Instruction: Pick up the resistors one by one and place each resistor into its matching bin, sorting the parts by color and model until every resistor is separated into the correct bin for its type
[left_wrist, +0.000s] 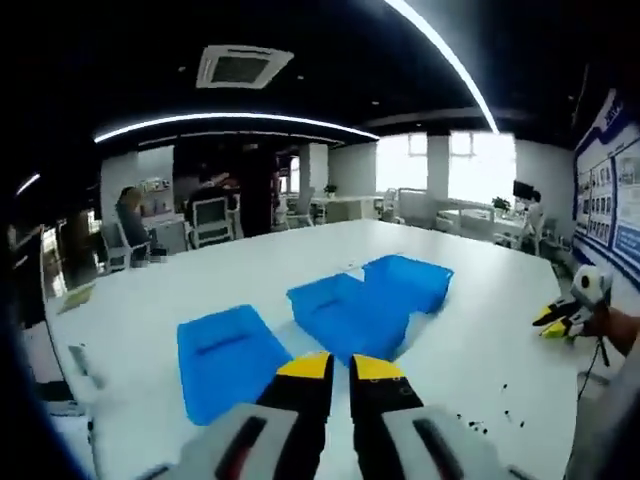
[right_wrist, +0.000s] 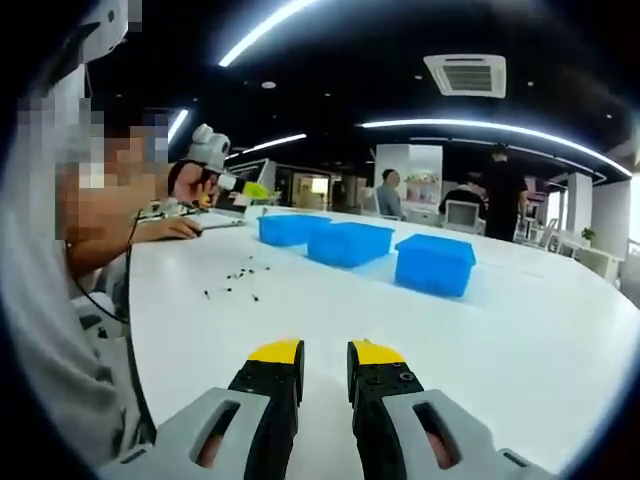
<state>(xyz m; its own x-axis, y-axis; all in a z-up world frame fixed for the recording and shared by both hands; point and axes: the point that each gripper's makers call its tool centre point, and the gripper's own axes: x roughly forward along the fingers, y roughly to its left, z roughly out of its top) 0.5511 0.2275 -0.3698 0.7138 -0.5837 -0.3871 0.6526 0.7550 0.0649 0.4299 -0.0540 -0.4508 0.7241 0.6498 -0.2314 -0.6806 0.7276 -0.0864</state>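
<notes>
Three blue bins stand in a row on the white table: near, middle and far. My left gripper hovers just in front of them, its yellow-tipped jaws together and holding nothing. Small dark resistors lie scattered to its right. In the right gripper view the resistors lie left of centre, before the bins. My right gripper is low over bare table, its jaws a little apart and empty. The left gripper shows at the far left, and the right gripper at the table's right side.
A person's hand and arm rest on the table's left edge near a cable. The table edge runs close on the left. People and chairs stand in the office behind the table.
</notes>
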